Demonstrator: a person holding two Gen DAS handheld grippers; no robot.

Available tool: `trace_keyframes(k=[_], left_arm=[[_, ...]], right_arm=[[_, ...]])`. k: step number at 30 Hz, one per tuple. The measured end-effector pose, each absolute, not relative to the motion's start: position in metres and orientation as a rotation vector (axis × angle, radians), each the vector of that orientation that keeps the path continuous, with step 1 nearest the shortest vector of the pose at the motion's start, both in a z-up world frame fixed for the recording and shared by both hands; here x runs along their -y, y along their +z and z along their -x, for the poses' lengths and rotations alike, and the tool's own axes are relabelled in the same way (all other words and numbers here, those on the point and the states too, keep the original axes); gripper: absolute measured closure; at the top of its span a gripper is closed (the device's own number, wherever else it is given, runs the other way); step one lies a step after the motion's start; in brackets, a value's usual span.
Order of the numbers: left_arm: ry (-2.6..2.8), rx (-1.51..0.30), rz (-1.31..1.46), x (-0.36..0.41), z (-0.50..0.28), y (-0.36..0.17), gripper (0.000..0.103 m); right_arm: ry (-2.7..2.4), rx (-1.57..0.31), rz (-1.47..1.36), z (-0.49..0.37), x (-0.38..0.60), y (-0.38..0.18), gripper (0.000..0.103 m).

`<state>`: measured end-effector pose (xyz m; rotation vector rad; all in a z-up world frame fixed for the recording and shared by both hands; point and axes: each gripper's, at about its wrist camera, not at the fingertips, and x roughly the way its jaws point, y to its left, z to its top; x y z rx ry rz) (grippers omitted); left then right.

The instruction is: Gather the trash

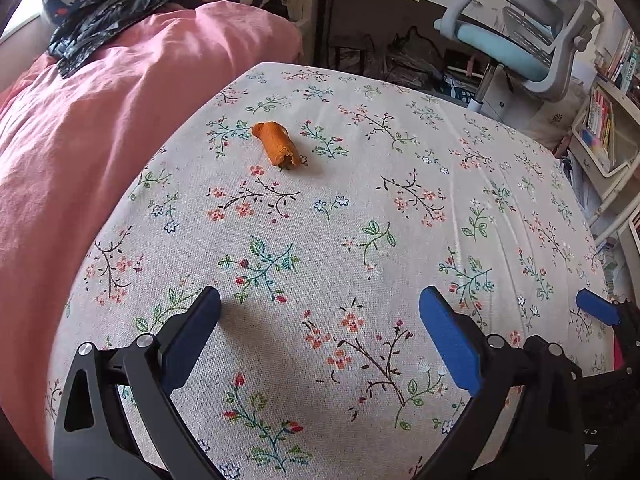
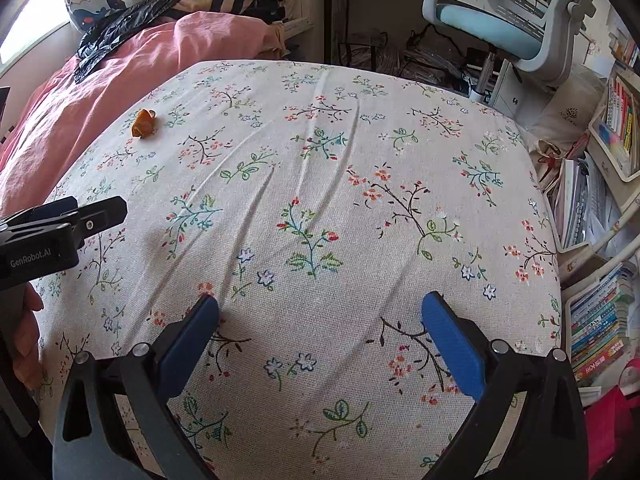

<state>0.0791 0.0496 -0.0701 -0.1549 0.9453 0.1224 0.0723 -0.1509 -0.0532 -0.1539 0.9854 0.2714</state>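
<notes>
Your left gripper and right gripper both stand released, nothing between the pads, over bare floral cloth. The orange peel lies at 11 o'clock of the left gripper, near the cloth's edge beside the pink bedding, with open cloth between.

Left gripper and right gripper angled down, jaws apart.

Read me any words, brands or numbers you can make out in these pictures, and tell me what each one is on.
"GenRobot.AI": on the black body of the left gripper, seen from the right wrist view.
Book spines on the shelves: printed, but too small and blurred to read.
Small white marks on the right gripper body at the edge of the left wrist view: not legible.
Nothing else carries text.
</notes>
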Motion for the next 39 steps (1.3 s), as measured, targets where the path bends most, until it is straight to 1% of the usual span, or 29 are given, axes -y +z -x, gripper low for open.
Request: trace_keyframes(k=[6,11,39], left_arm=[[0.107,-0.958,0.084,-0.034,-0.080,-0.072,0.007],[0.106,-0.945,0.118,-0.040,-0.079,-0.071,0.007],[0.122,-0.953,0.095,-0.035,-0.079,-0.072,0.007]], right_arm=[[0.272,-0.985,0.154,-0.072,0.151,-0.053,0.006],[0.272,-0.985,0.153,-0.072,0.151,-0.053,0.006],[0.272,-0.985,0.154,-0.072,0.152,-0.053,0.006]])
